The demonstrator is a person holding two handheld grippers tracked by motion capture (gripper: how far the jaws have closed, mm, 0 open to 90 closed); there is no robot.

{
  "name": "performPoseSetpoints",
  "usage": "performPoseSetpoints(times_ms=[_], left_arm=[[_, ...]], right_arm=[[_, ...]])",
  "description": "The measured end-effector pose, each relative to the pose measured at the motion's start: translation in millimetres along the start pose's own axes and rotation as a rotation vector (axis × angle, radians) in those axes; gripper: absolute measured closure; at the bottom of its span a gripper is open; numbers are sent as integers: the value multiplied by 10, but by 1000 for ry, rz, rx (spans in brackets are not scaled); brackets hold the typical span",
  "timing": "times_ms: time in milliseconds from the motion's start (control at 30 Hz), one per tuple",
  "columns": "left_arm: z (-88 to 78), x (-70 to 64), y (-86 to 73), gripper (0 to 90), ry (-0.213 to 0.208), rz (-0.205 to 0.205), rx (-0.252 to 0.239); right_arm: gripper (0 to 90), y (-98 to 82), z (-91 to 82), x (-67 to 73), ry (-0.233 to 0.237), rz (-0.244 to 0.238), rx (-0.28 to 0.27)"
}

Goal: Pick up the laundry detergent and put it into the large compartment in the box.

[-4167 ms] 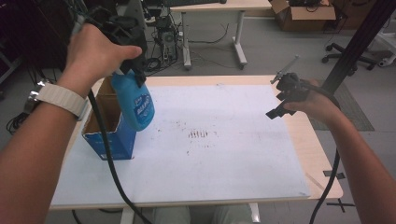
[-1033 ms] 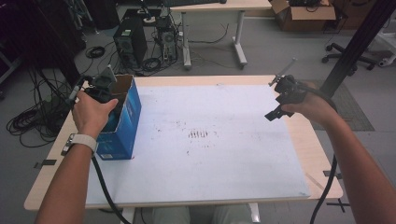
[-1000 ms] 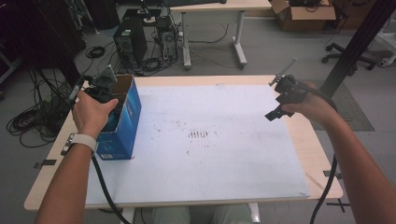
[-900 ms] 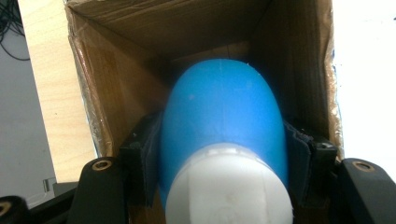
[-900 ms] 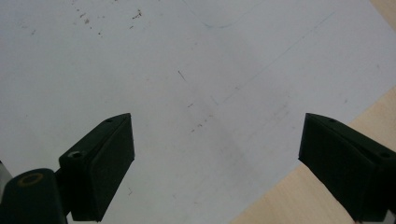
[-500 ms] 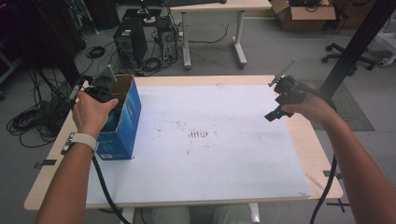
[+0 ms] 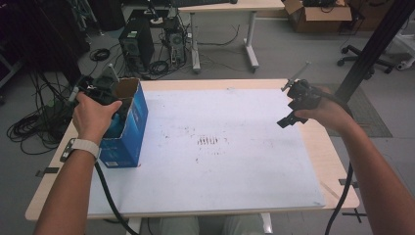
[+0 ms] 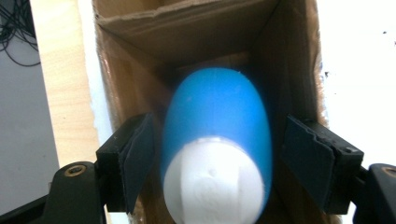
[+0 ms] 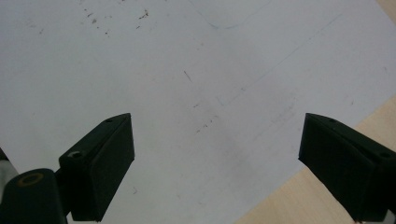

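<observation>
High view: the table (image 7: 313, 147) carries a white sheet (image 7: 220, 161) stained near its middle, and my blue box (image 7: 128, 128) stands at that sheet's left edge with its top open. My left gripper (image 7: 100, 93) sits over the box mouth; my right gripper (image 7: 296, 105) hangs above the sheet's far right side, well apart from the box. In the left gripper view, a blue bottle (image 8: 219, 126) with a white end stands inside the cardboard walls, straight between my two jaws. Both pads (image 8: 137, 161) stand clear of its sides, a gap showing on each, so my left jaws are released. In the right gripper view my jaws are spread wide over bare sheet, grasping nothing.
</observation>
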State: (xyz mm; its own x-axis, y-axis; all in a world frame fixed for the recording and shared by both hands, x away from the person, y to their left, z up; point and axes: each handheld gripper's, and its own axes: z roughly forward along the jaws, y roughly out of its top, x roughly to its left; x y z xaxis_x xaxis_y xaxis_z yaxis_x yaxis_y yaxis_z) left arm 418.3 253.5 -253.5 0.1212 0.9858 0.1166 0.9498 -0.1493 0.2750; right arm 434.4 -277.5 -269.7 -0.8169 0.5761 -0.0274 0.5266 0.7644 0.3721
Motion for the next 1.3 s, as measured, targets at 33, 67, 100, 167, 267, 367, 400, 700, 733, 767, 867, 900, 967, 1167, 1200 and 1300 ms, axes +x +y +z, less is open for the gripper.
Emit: performPoseSetpoints(times_ms=[33,67,100,167,267,367,400,700,733,767,867,900,967,1167,1200,1300], left_arm=[[-55,3,12,271,-12,1,-7],[-85,6,20,284,-20,3,-7],[-120,5,26,279,-14,4,-15],[-199,9,41,277,-10,4,-29],[-264,7,50,272,-9,5,-37],[-389,-13,64,273,-19,18,-42],[-389,-13,64,273,-19,18,-42],[-788,-206,59,279,-52,94,-109],[-788,-206,59,278,-52,94,-109],[-833,-238,55,278,-56,111,-113],[-996,-376,28,272,-81,168,-136],[-1042,-433,16,268,-91,194,-138],[-1081,-474,4,266,-96,211,-145],[-1217,-738,-77,265,-124,325,-162],[-1225,-780,-89,263,-129,341,-163],[-1246,-895,-118,258,-147,383,-167]], right_arm=[[105,-6,-9,-1,0,0,1],[105,-9,-15,-2,-2,0,0],[105,-11,-23,-4,-3,2,-2],[105,-15,-38,-4,-4,2,-4],[105,-18,-50,0,-5,2,-4],[105,-17,-63,8,-7,1,-5],[105,-17,-63,8,-7,1,-5],[105,-16,-100,27,-11,-5,-16],[105,-16,-100,27,-11,-5,-16],[105,-17,-103,32,-11,-5,-16],[105,-20,-116,44,-13,-7,-20],[105,-20,-119,46,-13,-9,-20],[105,-18,-130,53,-15,-10,-20],[105,-17,-146,66,-16,-14,-22],[105,-18,-149,67,-16,-14,-21],[105,-18,-157,71,-16,-15,-24]])
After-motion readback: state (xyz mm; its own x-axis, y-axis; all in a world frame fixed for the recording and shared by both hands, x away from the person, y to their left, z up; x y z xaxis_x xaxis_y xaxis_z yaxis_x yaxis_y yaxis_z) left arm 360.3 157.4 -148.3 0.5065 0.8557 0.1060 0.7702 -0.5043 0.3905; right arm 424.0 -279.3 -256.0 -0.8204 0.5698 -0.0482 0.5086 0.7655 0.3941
